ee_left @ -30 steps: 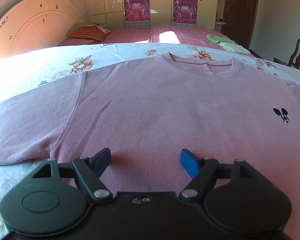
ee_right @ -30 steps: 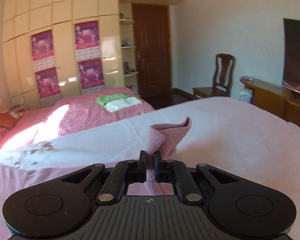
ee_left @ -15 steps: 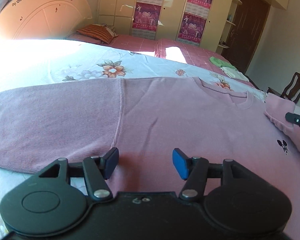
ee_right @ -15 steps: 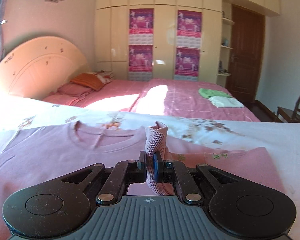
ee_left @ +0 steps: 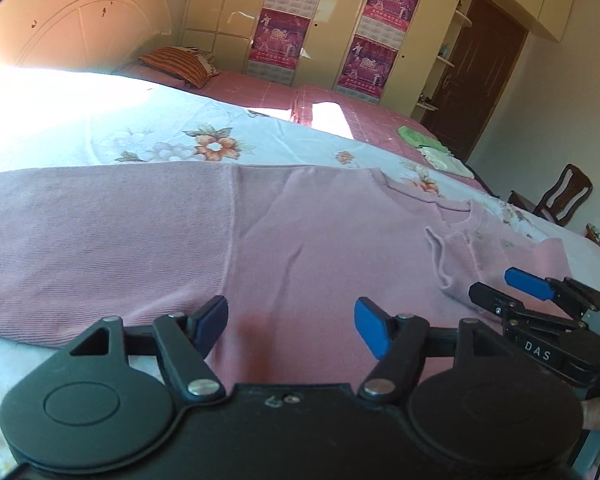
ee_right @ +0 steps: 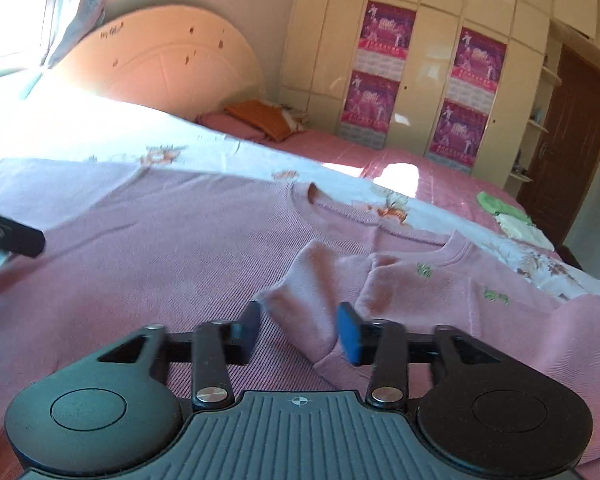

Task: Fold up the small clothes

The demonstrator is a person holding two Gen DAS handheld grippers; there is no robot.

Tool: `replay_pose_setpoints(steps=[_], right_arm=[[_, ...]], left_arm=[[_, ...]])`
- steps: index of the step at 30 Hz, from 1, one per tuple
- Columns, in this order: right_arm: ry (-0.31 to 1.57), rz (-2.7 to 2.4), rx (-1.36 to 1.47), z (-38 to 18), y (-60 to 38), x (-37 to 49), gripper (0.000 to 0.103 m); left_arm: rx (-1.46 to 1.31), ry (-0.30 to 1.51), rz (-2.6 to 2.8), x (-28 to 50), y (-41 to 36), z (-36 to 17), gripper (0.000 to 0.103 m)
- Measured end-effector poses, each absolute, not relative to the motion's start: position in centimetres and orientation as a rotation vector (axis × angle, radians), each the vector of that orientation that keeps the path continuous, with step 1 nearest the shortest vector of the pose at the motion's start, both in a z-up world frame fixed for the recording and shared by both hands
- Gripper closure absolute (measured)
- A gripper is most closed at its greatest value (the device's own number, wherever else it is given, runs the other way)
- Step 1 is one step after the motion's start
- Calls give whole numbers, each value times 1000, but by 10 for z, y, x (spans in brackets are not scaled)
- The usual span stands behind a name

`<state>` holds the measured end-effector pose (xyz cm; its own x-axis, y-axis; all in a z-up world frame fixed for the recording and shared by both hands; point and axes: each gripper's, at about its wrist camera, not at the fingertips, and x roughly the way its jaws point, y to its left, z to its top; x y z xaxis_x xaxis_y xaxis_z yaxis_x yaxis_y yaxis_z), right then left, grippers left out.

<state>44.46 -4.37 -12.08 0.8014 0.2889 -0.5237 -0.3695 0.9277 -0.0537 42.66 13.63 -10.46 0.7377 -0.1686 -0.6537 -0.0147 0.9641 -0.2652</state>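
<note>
A pink knit sweater point(ee_left: 308, 240) lies flat on the bed, collar at the far side. Its right sleeve point(ee_right: 312, 296) is folded over onto the chest, cuff lying loose between the fingers of my right gripper point(ee_right: 298, 330), which is open. The left sleeve point(ee_left: 100, 232) is spread out flat to the left. My left gripper point(ee_left: 290, 326) is open and empty, low over the sweater's lower part near the armpit seam. The right gripper also shows in the left wrist view point(ee_left: 500, 284), at the right.
The sweater lies on a white floral sheet point(ee_left: 160, 144). A second pink bed point(ee_left: 340, 104) behind holds a striped pillow point(ee_left: 180, 64) and folded green and white clothes point(ee_left: 432, 148). A wooden chair point(ee_left: 560, 196) stands at the right, wardrobes along the far wall.
My right gripper carried the sleeve cuff across onto the chest and opened, letting it go. My left gripper stayed open and shifted toward the left side of the sweater.
</note>
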Motion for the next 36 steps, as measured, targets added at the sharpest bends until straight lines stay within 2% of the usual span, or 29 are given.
replay_pose_setpoints(steps=[3, 4, 5, 6, 12, 13, 14, 15, 18, 20, 21, 30, 31, 32, 34, 36], right_arm=[[559, 228, -68, -116, -86, 441, 48], [573, 181, 0, -108, -109, 437, 52], [587, 138, 61, -107, -129, 435, 58], [598, 91, 111, -105, -150, 433, 59], [632, -45, 370, -107, -242, 420, 59], [632, -58, 417, -106, -256, 416, 59], [631, -65, 459, -107, -267, 414, 59], [633, -70, 510, -109, -278, 414, 59], [622, -60, 672, -113, -306, 414, 58], [605, -55, 764, -114, -323, 406, 46], [598, -47, 799, -115, -329, 407, 44], [643, 108, 1085, -125, -369, 427, 44], [650, 109, 1123, -129, -376, 427, 44], [652, 103, 1145, -131, -382, 429, 44], [668, 78, 1169, -135, -392, 434, 44], [672, 57, 1154, -133, -397, 437, 51]], left_arm=[[-330, 734, -204, 450, 106, -110, 44], [-360, 745, -249, 459, 93, -115, 49], [-373, 760, -275, 468, 80, -121, 50], [-372, 771, -290, 477, 67, -125, 50], [-335, 810, -307, 522, 12, -144, 50], [-329, 807, -309, 526, 5, -144, 58], [-336, 807, -321, 529, 2, -144, 88], [-346, 806, -331, 532, 0, -144, 95], [-342, 690, -331, 520, 3, -124, 95], [-331, 639, -316, 509, 11, -111, 95], [-322, 621, -301, 504, 17, -108, 95], [-354, 697, -217, 489, 53, -136, 94], [-363, 701, -217, 488, 53, -138, 91], [-371, 709, -211, 489, 53, -140, 82], [-397, 722, -198, 492, 55, -145, 74], [-420, 723, -195, 494, 57, -148, 74]])
